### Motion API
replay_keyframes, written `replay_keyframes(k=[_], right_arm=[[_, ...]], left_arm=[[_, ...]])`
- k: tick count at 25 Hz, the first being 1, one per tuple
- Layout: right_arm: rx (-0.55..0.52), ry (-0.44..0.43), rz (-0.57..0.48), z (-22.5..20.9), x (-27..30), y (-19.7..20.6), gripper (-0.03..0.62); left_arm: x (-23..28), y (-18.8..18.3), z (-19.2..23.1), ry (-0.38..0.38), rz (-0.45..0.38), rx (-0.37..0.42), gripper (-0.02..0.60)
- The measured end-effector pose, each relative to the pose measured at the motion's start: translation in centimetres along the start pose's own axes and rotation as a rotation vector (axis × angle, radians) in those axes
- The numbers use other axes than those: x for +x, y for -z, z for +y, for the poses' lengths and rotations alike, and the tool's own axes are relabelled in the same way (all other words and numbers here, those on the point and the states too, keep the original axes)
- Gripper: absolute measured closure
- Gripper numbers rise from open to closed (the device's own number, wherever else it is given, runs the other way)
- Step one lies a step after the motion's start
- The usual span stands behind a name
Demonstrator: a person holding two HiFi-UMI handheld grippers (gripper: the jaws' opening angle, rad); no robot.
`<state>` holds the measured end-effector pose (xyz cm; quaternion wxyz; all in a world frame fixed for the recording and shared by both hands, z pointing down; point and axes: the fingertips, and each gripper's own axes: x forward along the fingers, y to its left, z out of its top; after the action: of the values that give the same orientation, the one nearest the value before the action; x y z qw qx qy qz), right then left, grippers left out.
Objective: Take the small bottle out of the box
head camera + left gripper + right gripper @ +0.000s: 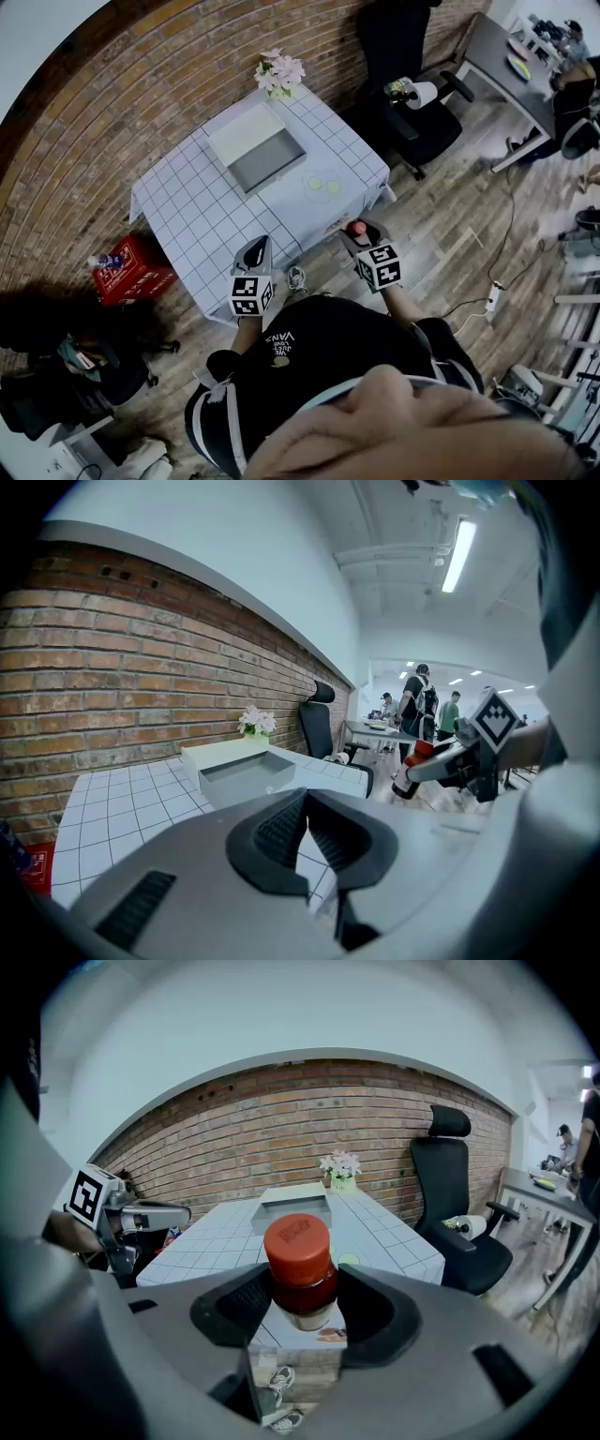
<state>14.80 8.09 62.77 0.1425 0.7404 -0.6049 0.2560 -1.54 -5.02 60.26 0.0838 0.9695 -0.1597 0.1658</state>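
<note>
Both grippers are held low in front of the person at the near edge of the table (202,220), pointing forward over its checked cloth; the left gripper (255,247) has its jaws closed together on nothing; the right gripper (360,232) is level with it and well apart, its jaws clamped on the small bottle (300,1269) from either side. The bottle has a broad red cap, a dark body and a pale band lower down; it is out of the box (256,148), which lies open farther back on the table, near the flowers (281,72). Its long axis runs roughly vertical, cap upward; in the left gripper view it seems to lean slightly, though the wide lens may exaggerate that.
</note>
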Motion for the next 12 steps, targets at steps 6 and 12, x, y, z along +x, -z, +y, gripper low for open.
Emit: replay_keyframes(k=[6, 12], right_arm=[[0.011, 0.006, -0.002, 0.1, -1.4, 1.3, 0.379], [0.022, 0.01, -0.01, 0.2, -2.6, 2.1, 0.379]], left_arm=[[-0.9, 0.5, -1.2, -0.005, -0.002, -0.002, 0.571], [-1.4, 1.0, -2.4, -0.003, -0.004, -0.005, 0.571]])
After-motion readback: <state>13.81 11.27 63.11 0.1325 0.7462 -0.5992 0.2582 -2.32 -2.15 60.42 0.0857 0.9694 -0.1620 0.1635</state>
